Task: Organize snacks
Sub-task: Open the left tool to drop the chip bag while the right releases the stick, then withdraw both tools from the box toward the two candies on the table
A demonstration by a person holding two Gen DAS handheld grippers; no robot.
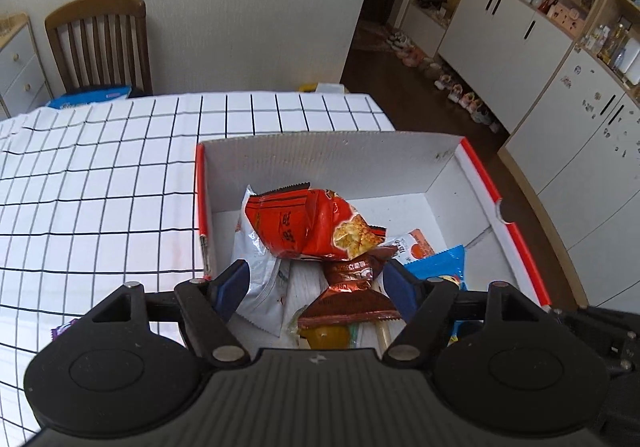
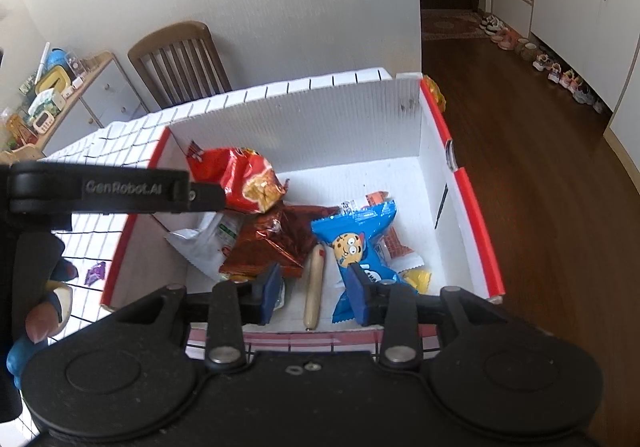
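Note:
A white cardboard box (image 1: 320, 159) (image 2: 304, 115) with red rims stands on the checked table and holds several snacks. A red chip bag (image 1: 304, 223) (image 2: 244, 179) lies on a white pouch (image 1: 260, 279) and a brown foil packet (image 1: 352, 287) (image 2: 276, 243). Beside them are a blue cookie packet (image 2: 360, 247) (image 1: 440, 267), a sausage stick (image 2: 315, 287) and an orange-and-white packet (image 1: 416, 247). My left gripper (image 1: 318, 287) hovers open over the brown packet, holding nothing. My right gripper (image 2: 316, 293) is open above the sausage, its pads clear of it.
A small purple wrapper (image 2: 95, 271) lies on the tablecloth (image 1: 100, 187) left of the box. A yellow packet (image 2: 436, 93) sits by the box's far right corner. A wooden chair (image 1: 100, 43) stands behind the table. The table's right edge drops to wooden floor (image 2: 540, 187).

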